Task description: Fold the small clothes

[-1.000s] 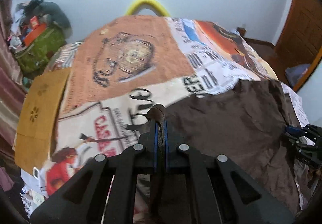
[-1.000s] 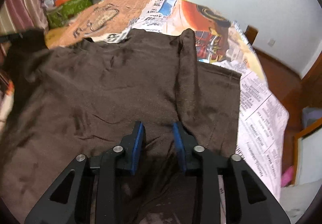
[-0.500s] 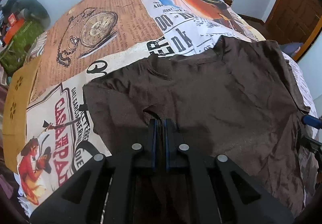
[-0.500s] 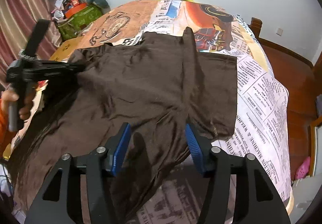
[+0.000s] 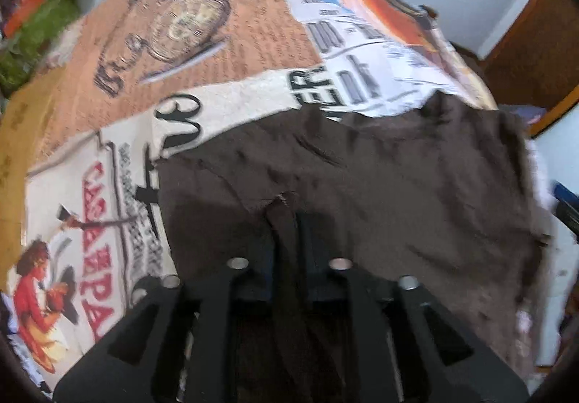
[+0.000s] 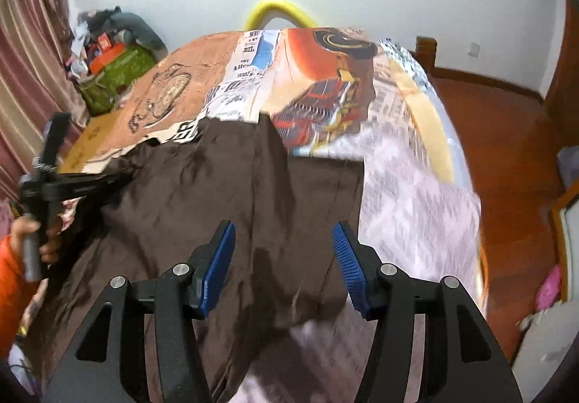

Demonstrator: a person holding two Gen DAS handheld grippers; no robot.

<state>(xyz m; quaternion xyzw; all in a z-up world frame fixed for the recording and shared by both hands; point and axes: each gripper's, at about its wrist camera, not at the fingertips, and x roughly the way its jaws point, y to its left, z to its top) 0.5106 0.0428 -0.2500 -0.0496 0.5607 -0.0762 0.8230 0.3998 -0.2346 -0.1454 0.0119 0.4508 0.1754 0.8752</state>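
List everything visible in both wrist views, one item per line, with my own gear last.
brown shirt: one, dark brown, spread on the bed.
printed bedsheet: one, orange, white and red newspaper-style print, covering the bed.
yellow hoop: one, yellow, behind the bed's far end.
green bag: one, green, far left by the curtain, clutter on top.
striped curtain: one, pink and beige, left wall.
wooden floor: reddish brown, right of the bed.
left gripper: black, shut on the shirt's edge.
right gripper: black with blue pads, open above the shirt.
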